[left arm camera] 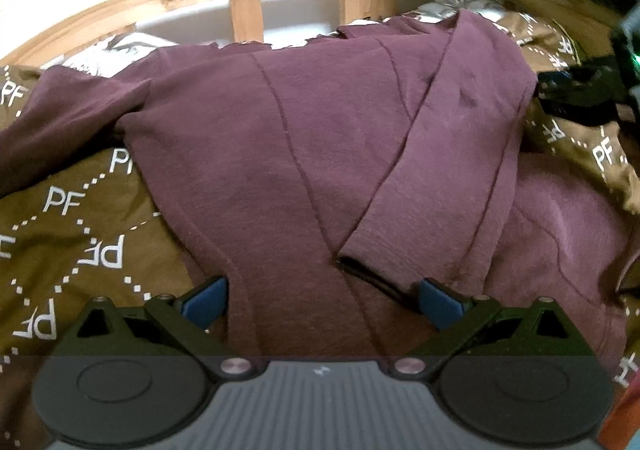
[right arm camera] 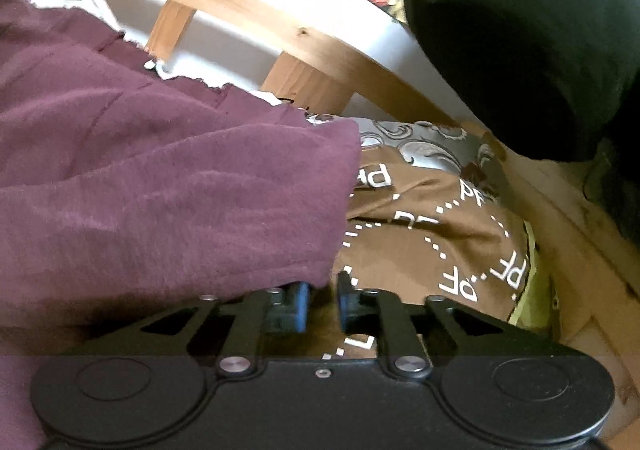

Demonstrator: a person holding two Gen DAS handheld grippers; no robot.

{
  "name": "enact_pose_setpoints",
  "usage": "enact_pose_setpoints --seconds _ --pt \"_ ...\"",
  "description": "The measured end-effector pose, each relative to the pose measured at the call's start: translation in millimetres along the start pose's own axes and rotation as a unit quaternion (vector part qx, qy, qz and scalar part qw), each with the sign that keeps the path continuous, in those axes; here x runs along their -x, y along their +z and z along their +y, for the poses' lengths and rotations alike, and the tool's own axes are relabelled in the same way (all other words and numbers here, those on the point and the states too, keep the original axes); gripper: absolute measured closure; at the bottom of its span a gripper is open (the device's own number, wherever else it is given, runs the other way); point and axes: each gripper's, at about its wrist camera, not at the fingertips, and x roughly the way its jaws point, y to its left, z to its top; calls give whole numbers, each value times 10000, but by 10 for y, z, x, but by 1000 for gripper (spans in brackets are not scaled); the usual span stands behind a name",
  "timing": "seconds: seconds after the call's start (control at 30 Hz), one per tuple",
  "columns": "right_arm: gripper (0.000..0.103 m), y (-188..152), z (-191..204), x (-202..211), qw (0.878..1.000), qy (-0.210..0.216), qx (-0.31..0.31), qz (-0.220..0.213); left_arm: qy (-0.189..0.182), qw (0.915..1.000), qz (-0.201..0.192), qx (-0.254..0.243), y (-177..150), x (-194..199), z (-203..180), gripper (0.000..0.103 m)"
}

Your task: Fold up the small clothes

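A maroon long-sleeved top (left arm camera: 320,130) lies spread on a brown sheet printed with white "PF" letters (left arm camera: 60,226). One sleeve (left arm camera: 452,154) is folded across the body, its cuff near the front. My left gripper (left arm camera: 324,302) is wide open, low over the top's near hem, its blue pads (left arm camera: 208,304) on either side of the cloth. In the right wrist view the same top (right arm camera: 160,190) fills the left side. My right gripper (right arm camera: 323,306) sits at the top's right edge, its blue pads (right arm camera: 300,306) a narrow gap apart with only the brown sheet showing between them.
A wooden slatted bed frame (left arm camera: 244,16) runs along the back, with a white wall behind. A silvery patterned cloth (right arm camera: 424,142) lies at the bed's far end. A black bundle (right arm camera: 520,42) sits at the right. The brown sheet (right arm camera: 440,242) lies bare right of the top.
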Motion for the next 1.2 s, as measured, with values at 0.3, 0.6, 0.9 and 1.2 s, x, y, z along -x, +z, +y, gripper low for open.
enact_pose_setpoints --seconds 0.3,0.6,0.9,1.2 --pt "40 -8 66 419 9994 177 -302 -38 327 9979 -369 422 128 338 222 1" --pt "3 207 331 962 9943 692 -616 -522 1741 9729 -668 1365 344 789 881 1" --pt "1 463 771 1270 9857 1357 -439 -900 3091 8962 -964 3034 266 1221 1878 1" --pt "1 492 871 1341 9829 1541 -424 -916 3712 8112 -902 4428 -1 1394 2879 1"
